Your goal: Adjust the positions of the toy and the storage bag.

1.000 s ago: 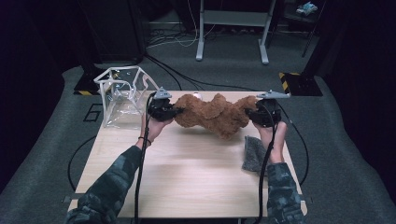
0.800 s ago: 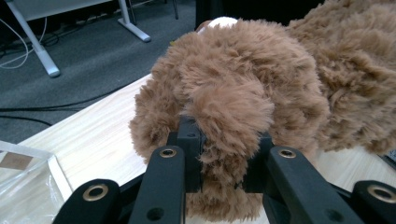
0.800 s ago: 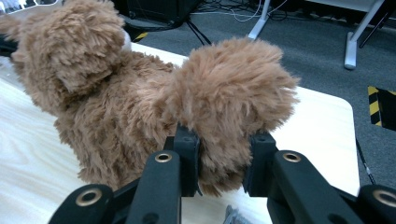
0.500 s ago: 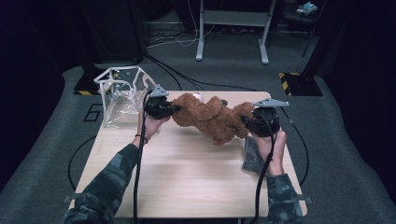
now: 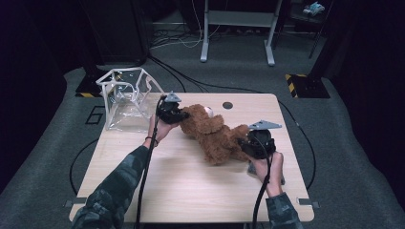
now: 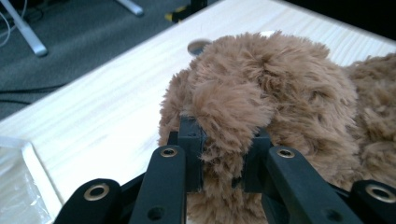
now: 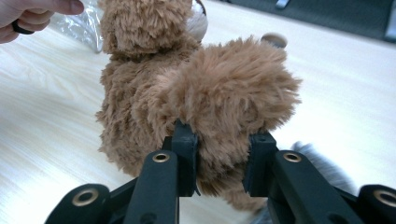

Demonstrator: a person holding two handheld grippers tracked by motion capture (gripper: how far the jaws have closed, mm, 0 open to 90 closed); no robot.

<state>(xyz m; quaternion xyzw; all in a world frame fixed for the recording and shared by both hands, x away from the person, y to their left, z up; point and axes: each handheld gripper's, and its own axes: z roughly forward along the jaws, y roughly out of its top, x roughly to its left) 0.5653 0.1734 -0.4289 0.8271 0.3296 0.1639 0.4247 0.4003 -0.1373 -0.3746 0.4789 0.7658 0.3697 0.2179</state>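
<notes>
A fluffy brown teddy bear (image 5: 212,133) lies slantwise across the middle of the wooden table (image 5: 191,186). My left gripper (image 5: 177,116) is shut on its far-left end; in the left gripper view the jaws pinch a tuft of the bear's fur (image 6: 280,88) at the left gripper (image 6: 224,140). My right gripper (image 5: 246,145) is shut on the near-right end, and in the right gripper view a furry limb (image 7: 219,93) is clamped in the right gripper (image 7: 224,144). The head with a pale muzzle points away from that camera.
A clear plastic box-shaped bag (image 5: 125,98) stands at the table's back left, close to the left hand. A grey fuzzy cloth (image 7: 322,172) lies under the right hand near the right edge. A round hole (image 5: 228,105) sits in the tabletop at the back.
Both hands have come down with the bear. The right gripper has swung toward the near side, so the bear has turned from level across the table to slanting.
</notes>
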